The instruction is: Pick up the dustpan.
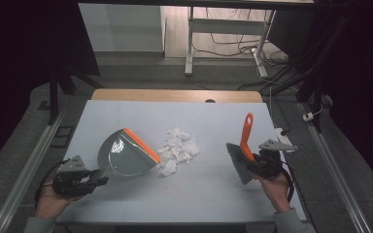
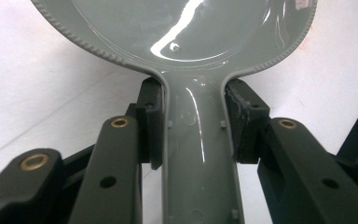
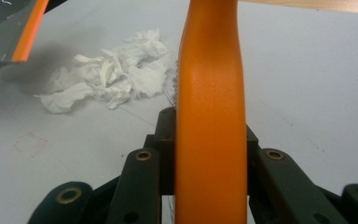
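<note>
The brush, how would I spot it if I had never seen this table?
Start at the white table and look to its right side, where the person's right gripper is shut on it. The brush has a long orange handle pointing away from the person and grey bristles. Unlike the grey dustpan and the tissue pile, it is slim and mostly orange.

Grey dustpan (image 1: 123, 158), orange lip beside crumpled white tissue pile (image 1: 178, 149); orange-handled brush (image 1: 243, 148) upright, well right of pile.

overhead view faces forward; claw views close, perhaps sharing tissue (image 3: 116, 77).
</note>
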Demonstrator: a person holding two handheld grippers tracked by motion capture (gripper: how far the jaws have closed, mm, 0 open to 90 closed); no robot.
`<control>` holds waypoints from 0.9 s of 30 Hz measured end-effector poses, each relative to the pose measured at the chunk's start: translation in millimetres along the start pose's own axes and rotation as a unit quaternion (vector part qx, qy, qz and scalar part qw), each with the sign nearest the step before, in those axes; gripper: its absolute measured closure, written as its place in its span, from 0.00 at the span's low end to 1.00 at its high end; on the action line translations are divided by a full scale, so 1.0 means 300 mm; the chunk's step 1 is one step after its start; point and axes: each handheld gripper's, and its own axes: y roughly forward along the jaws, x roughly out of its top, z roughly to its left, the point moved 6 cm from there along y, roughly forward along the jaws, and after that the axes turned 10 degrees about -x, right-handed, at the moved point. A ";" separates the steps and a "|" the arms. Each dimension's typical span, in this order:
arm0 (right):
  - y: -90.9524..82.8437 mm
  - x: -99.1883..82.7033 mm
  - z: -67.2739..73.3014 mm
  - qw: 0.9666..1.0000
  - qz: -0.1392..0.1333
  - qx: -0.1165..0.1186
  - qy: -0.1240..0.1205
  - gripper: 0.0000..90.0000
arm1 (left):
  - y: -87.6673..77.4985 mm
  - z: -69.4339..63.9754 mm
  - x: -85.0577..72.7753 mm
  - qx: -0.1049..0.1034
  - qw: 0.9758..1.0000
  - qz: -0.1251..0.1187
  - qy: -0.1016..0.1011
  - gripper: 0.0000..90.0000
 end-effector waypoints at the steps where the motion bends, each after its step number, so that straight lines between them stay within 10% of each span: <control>1: 0.000 0.000 0.000 1.000 0.000 0.000 -0.001 0.80 | 0.005 -0.004 -0.003 -0.004 1.000 0.004 0.001 0.68; 27: 0.025 0.006 0.033 1.000 0.004 0.005 -0.010 0.79 | -0.001 -0.044 -0.135 -0.034 0.997 0.061 0.023 0.68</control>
